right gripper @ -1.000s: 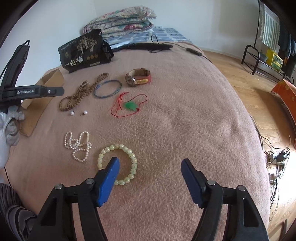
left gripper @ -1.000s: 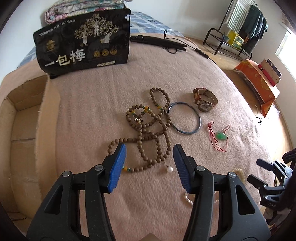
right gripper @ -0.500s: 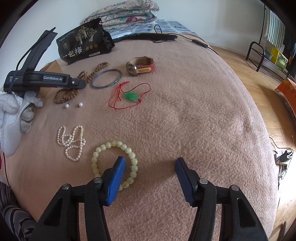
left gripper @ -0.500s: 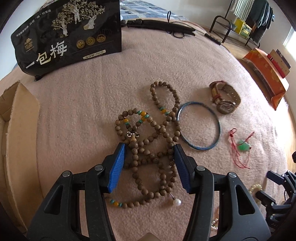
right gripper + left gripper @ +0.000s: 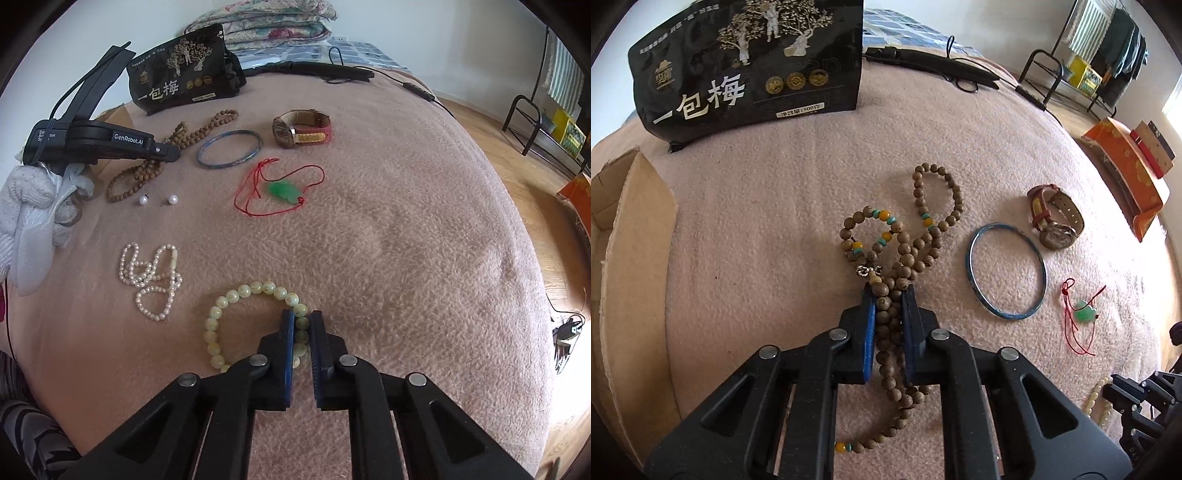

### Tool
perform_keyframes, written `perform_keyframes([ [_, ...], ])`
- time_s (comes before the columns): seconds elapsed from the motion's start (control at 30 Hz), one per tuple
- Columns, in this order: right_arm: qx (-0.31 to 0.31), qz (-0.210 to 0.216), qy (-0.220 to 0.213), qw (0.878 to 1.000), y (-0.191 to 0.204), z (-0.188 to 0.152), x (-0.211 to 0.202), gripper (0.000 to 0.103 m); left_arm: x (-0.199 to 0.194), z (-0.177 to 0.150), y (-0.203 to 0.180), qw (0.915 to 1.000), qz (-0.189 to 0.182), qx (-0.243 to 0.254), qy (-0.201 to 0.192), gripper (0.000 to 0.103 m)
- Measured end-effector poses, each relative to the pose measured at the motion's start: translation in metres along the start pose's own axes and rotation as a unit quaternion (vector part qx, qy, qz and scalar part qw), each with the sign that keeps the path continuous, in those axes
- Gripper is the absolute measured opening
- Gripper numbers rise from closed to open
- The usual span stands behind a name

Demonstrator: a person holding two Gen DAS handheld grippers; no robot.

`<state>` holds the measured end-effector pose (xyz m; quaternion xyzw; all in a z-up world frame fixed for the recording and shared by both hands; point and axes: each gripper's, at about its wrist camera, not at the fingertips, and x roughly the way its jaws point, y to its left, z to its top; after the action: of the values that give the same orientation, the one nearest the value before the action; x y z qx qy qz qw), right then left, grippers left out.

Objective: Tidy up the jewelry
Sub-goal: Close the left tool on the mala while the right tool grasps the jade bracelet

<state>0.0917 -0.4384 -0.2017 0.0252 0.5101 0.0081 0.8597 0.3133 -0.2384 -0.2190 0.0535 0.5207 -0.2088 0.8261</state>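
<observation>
where "genrobot.ai" marks the left tongs point(image 5: 162, 149), both tight on beads: wooden strand point(image 5: 905, 266), pale bracelet point(image 5: 225, 302)

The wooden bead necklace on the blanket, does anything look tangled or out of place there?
Yes. The wooden bead necklace lies in a tangle of crossing loops, while the blue bangle and the watch lie neatly apart. Two loose pearls sit alone beside the necklace, joined to no strand.

both wrist views look steeply down, close over the blanket point(image 5: 775, 221), sharing the bangle point(image 5: 1007, 270).
</observation>
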Motion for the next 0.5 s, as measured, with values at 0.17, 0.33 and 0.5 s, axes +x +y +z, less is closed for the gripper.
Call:
perform_keyframes([
  [0.17,0.02,0.022,-0.013,0.999,0.0,-0.001,-0.009,0.005,-0.015,-0.002,0.004,0.9997,-0.016,-0.011,-0.012,0.01],
  [0.33,0.035,0.029,-0.033,0.998,-0.001,0.002,-0.028,0.005,-0.044,0.0,0.011,0.9985,-0.028,-0.026,-0.038,0.01],
  [0.5,0.03,0.024,-0.058,0.998,0.005,0.008,-0.055,0.005,-0.081,0.0,0.018,0.9965,-0.036,-0.032,-0.068,0.01],
])
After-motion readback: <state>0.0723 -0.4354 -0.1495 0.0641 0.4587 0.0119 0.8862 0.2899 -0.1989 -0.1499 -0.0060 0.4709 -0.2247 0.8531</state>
